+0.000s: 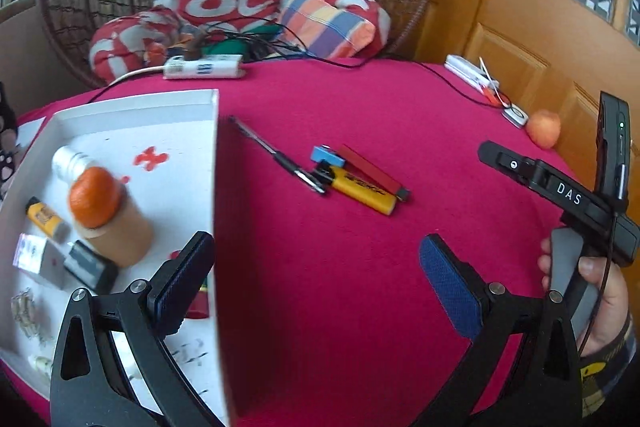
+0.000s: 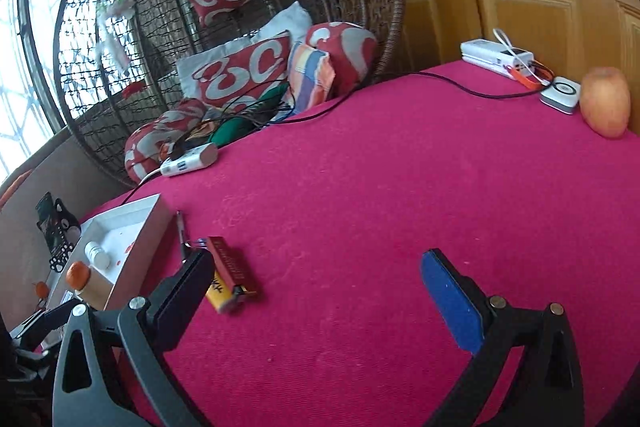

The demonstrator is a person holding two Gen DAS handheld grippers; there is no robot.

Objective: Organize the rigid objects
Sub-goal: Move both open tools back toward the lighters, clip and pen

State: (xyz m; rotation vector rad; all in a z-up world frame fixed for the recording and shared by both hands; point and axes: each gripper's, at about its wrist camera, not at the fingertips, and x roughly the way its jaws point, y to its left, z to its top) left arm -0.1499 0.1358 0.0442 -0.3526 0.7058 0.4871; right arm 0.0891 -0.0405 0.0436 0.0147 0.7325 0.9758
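Note:
A white box [image 1: 214,147] stands at the left of the red tablecloth and holds a bottle with an orange cap [image 1: 108,215], a white bottle, a yellow lighter, a grey block and small packs. On the cloth lie a pen [image 1: 276,155], a blue piece [image 1: 327,155], a yellow lighter [image 1: 364,193] and a red bar [image 1: 374,173]. My left gripper [image 1: 316,267] is open and empty, its left finger over the box's right wall. My right gripper [image 2: 316,279] is open and empty, right of the lighter [image 2: 222,295] and red bar [image 2: 232,263].
A power strip [image 1: 204,67] and cables lie at the table's far edge before a wicker chair with cushions. A white power bank [image 2: 496,57], a small white device [image 2: 560,95] and an apple [image 2: 604,103] sit at the far right by a wooden door.

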